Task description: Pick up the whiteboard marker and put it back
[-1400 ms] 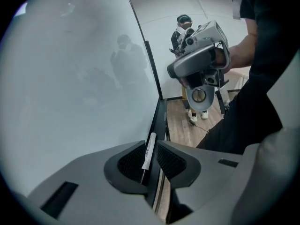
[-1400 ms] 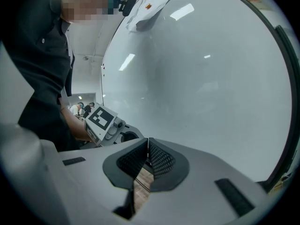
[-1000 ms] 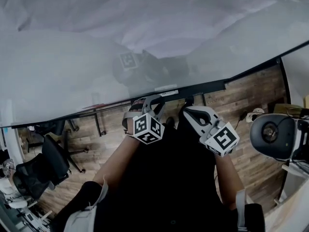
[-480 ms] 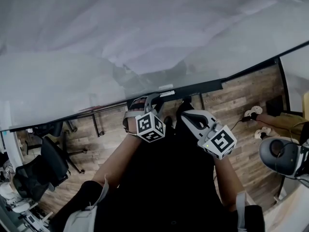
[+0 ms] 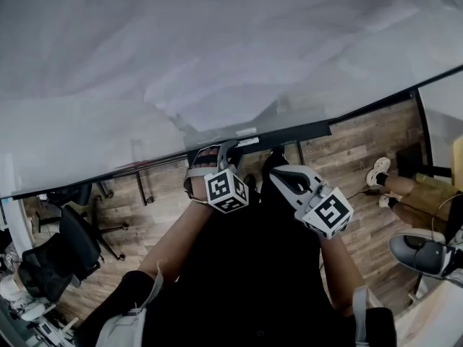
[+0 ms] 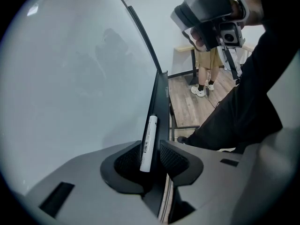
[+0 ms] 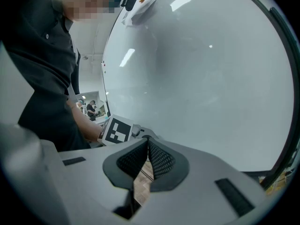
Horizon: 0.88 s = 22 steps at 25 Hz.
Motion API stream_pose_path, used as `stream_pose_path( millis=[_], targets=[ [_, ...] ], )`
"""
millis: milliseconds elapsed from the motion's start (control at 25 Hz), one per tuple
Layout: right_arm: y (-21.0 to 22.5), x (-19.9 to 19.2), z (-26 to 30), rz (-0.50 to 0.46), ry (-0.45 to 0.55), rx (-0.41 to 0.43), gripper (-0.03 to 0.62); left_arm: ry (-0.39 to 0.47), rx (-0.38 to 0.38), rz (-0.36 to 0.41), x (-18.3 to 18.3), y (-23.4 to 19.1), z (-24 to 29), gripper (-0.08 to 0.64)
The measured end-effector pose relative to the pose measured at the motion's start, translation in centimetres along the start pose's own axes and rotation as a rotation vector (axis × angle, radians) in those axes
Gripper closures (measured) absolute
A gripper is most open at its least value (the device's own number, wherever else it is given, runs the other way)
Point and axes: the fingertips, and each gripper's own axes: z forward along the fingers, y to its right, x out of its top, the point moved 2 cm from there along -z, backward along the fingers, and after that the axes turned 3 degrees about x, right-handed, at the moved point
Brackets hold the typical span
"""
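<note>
A white whiteboard marker (image 6: 149,142) lies along the dark ledge (image 6: 161,107) at the bottom edge of the whiteboard (image 5: 217,56). My left gripper (image 6: 151,154) straddles its near end. Its jaws have just been opening and stand open, with the marker between them and a gap beside the right pad. In the head view the left gripper (image 5: 217,154) reaches up to the board's lower edge, and the marker itself is hidden there. My right gripper (image 7: 147,146) is shut with nothing in it, and it hangs just right of the left one (image 5: 281,173), close to the board.
Below the board is a wooden floor with the stand's legs (image 5: 148,186). A black office chair (image 5: 54,255) stands at lower left. A person's shoes and legs (image 5: 391,186) are at the right, near a round grey device (image 5: 427,251).
Both grippers have stayed almost in place at the board's lower edge. At the right, the round grey device has slid down and a person's feet have come into view.
</note>
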Motion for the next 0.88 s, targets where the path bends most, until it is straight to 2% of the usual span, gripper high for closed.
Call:
stream_pose_path(
  millis=[280, 720, 880],
  targets=[
    [-0.37, 0.06, 0.19, -0.002, 0.003, 0.013, 0.572, -0.031, 0.054, 0.034, 0.14, -0.02, 0.36, 0.459],
    [-0.43, -0.24, 0.35, 0.004, -0.004, 0.015, 0.572, -0.058, 0.036, 0.017, 0.2, -0.07, 0.56, 0.479],
    [-0.44, -0.56, 0.39, 0.012, -0.018, 0.016, 0.572, -0.047, -0.003, 0.002, 0.28, -0.06, 0.5, 0.482]
  ],
)
